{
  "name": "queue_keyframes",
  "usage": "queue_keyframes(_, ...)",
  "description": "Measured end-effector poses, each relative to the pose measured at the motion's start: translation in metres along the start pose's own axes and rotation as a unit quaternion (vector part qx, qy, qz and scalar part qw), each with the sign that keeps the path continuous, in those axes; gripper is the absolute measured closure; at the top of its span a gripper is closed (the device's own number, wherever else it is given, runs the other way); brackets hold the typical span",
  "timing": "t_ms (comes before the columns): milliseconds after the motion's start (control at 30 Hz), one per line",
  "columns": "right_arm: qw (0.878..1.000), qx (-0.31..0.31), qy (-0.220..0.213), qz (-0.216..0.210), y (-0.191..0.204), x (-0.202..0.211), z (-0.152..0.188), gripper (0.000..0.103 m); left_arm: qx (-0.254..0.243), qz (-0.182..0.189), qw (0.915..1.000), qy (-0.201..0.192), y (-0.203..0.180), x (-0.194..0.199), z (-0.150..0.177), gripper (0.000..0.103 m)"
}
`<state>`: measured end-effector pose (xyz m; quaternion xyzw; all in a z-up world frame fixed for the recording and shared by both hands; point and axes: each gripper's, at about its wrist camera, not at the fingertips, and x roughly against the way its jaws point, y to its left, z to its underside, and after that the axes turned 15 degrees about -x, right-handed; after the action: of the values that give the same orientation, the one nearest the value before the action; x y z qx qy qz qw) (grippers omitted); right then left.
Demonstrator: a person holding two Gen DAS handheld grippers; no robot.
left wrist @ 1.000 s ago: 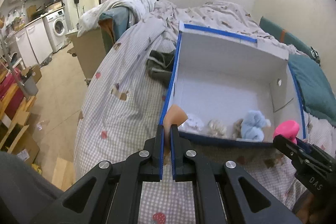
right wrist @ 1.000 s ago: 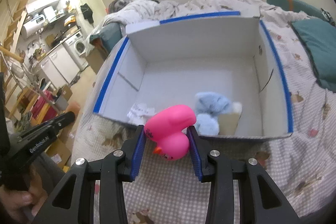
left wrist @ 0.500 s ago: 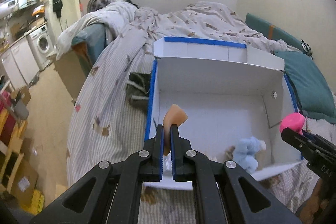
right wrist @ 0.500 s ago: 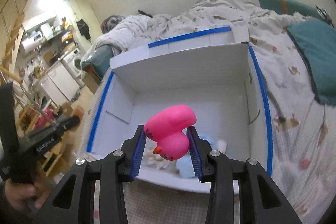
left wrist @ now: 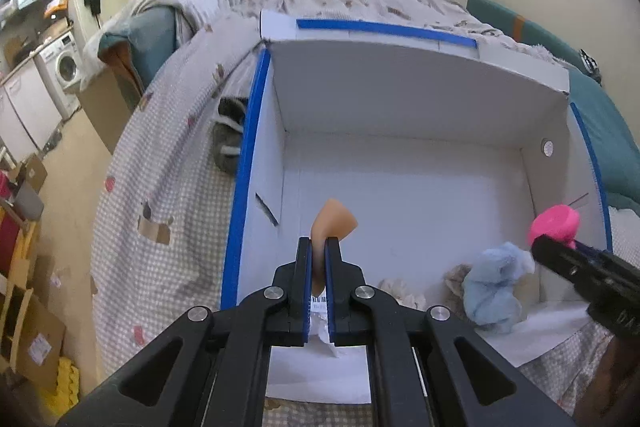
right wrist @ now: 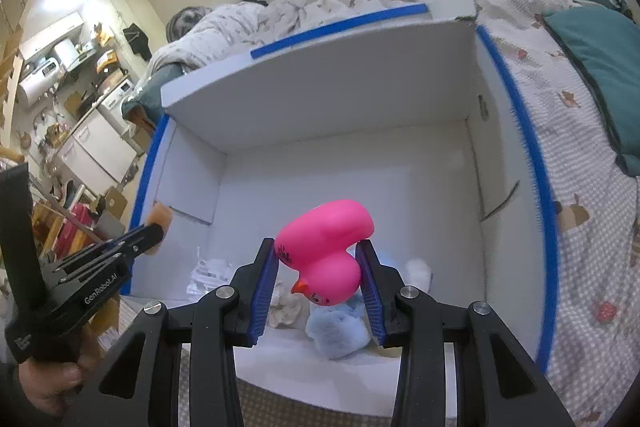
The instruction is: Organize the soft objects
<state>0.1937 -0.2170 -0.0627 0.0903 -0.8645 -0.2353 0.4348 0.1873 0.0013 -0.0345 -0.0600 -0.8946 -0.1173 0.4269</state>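
Both grippers moved over the box [left wrist: 420, 99], above blue plush [left wrist: 496, 291].

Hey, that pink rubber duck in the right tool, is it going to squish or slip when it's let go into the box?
The pink duck looks glossy and rounded, so probably slippery. The right tool pinches it tilted, beak down, so it likely tumbles. The blue plush below should cushion it inside the white box.

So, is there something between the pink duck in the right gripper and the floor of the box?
Partly. The pink duck hangs over the white box; a blue plush lies right beneath it, while the box floor farther back is bare.
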Motion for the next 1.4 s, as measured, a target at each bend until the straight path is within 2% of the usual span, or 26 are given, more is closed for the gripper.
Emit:
queue_keyframes(167, 1.0, 0.011, 0.015, -0.001, 0.005, -0.008, 0.005, 0.061, 0.007, 0.02, 0.9997, 0.009, -0.001, -0.007, 0.005, 0.097)
queue_keyframes(433, 0.999, 0.025, 0.022, 0.003, 0.01, -0.014, 0.007, 0.061, -0.012, 0.014, 0.9996, 0.022, -0.014, -0.014, 0.009, 0.096)
queue_keyframes(567, 1.0, 0.021, 0.022, 0.004, 0.01, -0.015, 0.006, 0.061, -0.016, 0.012, 0.9995, 0.024, -0.016, -0.014, 0.01, 0.089)
queue_keyframes(667, 1.0, 0.022, 0.022, 0.003, 0.011, -0.014, 0.007, 0.061, -0.022, -0.006, 0.9996, 0.019, -0.016, -0.01, 0.008, 0.085)
queue_keyframes(700, 1.0, 0.023, 0.021, 0.003, 0.011, -0.014, 0.007, 0.061, -0.021, -0.005, 0.9996, 0.015, -0.015, -0.008, 0.008, 0.078)
queue_keyframes(767, 1.0, 0.022, 0.02, 0.002, 0.011, -0.013, 0.006, 0.061, -0.018, -0.002, 0.9998, 0.009, -0.014, -0.005, 0.007, 0.055)
queue_keyframes(800, 1.0, 0.021, 0.018, 0.0, 0.01, -0.012, 0.006, 0.061, -0.015, -0.008, 0.9998, 0.004, -0.013, -0.002, 0.007, 0.037)
queue_keyframes(833, 1.0, 0.019, 0.018, 0.0, 0.01, -0.011, 0.005, 0.061, -0.012, -0.013, 0.9998, -0.001, -0.012, 0.0, 0.007, 0.031)
queue_keyframes(1000, 1.0, 0.001, 0.009, -0.005, 0.006, -0.007, 0.003, 0.06, -0.001, -0.006, 0.9999, -0.012, -0.008, 0.007, 0.006, 0.031)
queue_keyframes(1100, 1.0, -0.009, -0.005, -0.006, 0.005, -0.002, 0.001, 0.039, -0.003, -0.013, 0.9997, -0.019, -0.006, 0.016, 0.006, 0.031)
queue_keyframes(1233, 1.0, -0.012, -0.021, 0.006, 0.006, 0.004, 0.001, 0.026, 0.001, -0.042, 0.9985, -0.034, 0.0, 0.03, 0.006, 0.031)
queue_keyframes(1300, 0.999, -0.019, -0.025, 0.012, 0.003, 0.008, 0.002, 0.026, 0.006, -0.048, 0.998, -0.041, 0.004, 0.036, 0.008, 0.031)
queue_keyframes(1367, 0.999, -0.025, -0.029, 0.007, 0.001, 0.013, 0.003, 0.021, 0.011, -0.059, 0.9969, -0.05, 0.008, 0.046, 0.01, 0.031)
queue_keyframes(1400, 0.999, -0.027, -0.033, 0.006, 0.001, 0.017, 0.003, 0.012, 0.012, -0.064, 0.9965, -0.053, 0.009, 0.05, 0.011, 0.031)
